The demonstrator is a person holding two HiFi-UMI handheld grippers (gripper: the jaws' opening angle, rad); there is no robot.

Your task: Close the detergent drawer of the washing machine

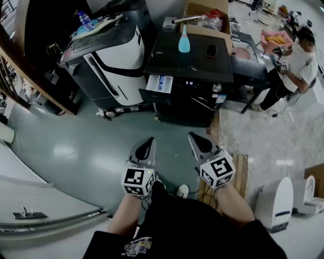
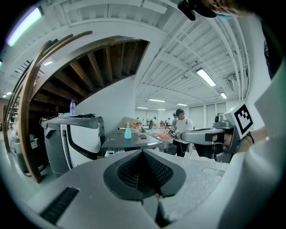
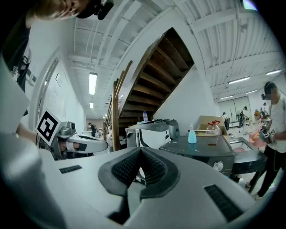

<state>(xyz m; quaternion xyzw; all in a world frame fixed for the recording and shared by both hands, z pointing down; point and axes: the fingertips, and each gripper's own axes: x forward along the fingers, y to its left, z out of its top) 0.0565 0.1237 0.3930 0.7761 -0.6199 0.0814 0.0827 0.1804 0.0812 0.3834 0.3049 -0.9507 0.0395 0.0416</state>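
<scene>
A black washing machine (image 1: 190, 76) stands ahead across the floor. Its white detergent drawer (image 1: 159, 83) sticks out at the upper left of its front. On its top are a blue bottle (image 1: 184, 43) and a phone (image 1: 211, 50). My left gripper (image 1: 148, 142) and right gripper (image 1: 195, 138) hover side by side well short of the machine, both shut with nothing between the jaws. In the left gripper view the shut jaws (image 2: 144, 154) point toward the machine (image 2: 129, 144) and its drawer (image 2: 110, 153). The right gripper view shows its shut jaws (image 3: 140, 152) left of the machine (image 3: 201, 152).
A large white and black printer (image 1: 106, 60) stands left of the washing machine. A wooden staircase (image 1: 20, 76) runs along the far left. A cardboard box (image 1: 207, 15) sits behind the machine. A person (image 1: 296, 66) works at the right. White appliances (image 1: 276, 202) and a pallet (image 1: 240, 174) lie at the lower right.
</scene>
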